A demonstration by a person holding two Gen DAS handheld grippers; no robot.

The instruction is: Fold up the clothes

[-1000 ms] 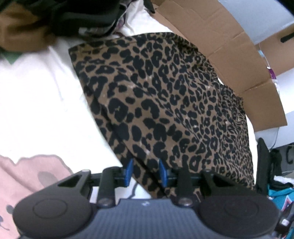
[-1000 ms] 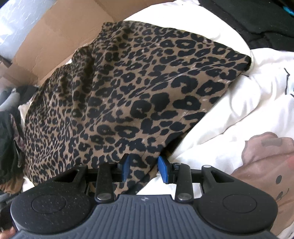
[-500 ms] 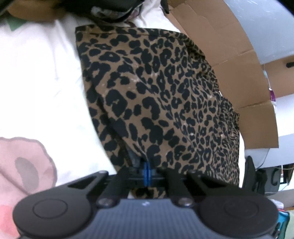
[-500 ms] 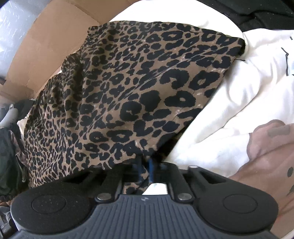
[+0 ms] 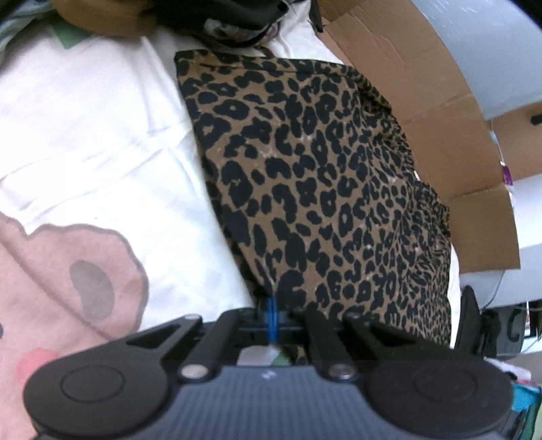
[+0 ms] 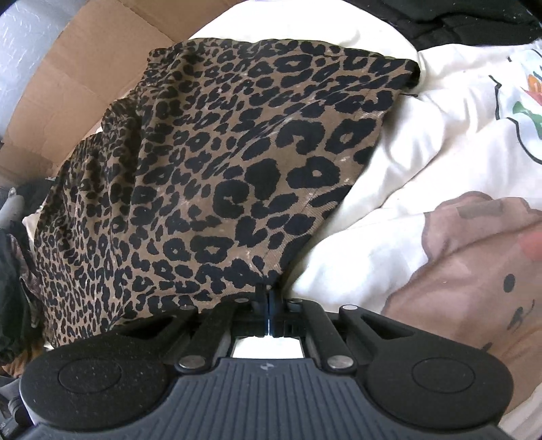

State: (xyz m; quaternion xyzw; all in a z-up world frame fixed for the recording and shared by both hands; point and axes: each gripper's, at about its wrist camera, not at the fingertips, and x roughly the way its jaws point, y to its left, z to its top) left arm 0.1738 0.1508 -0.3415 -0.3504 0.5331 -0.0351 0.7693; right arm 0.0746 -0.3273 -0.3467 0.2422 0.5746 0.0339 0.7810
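Note:
A leopard-print garment (image 5: pixel 321 189) lies on a white bedsheet with pink cartoon prints (image 5: pixel 84 142). In the left wrist view my left gripper (image 5: pixel 272 313) is shut, its blue pads pinching the near corner of the cloth, which rises in a taut ridge from the pinch. The right wrist view shows the same leopard-print garment (image 6: pixel 220 176) stretched toward my right gripper (image 6: pixel 267 298), which is shut on another near corner. Both pinched edges are lifted slightly off the bedsheet (image 6: pixel 423 142).
Flattened cardboard (image 5: pixel 423 111) leans along the far side of the garment, also seen as cardboard (image 6: pixel 74 74) in the right view. Dark and tan clothes (image 5: pixel 203 20) are piled at the far end. Black fabric (image 6: pixel 457 20) lies beyond the sheet.
Both grippers went from open around the garment's near edge to shut on it. The cloth now pulls up into ridges at each pinch.

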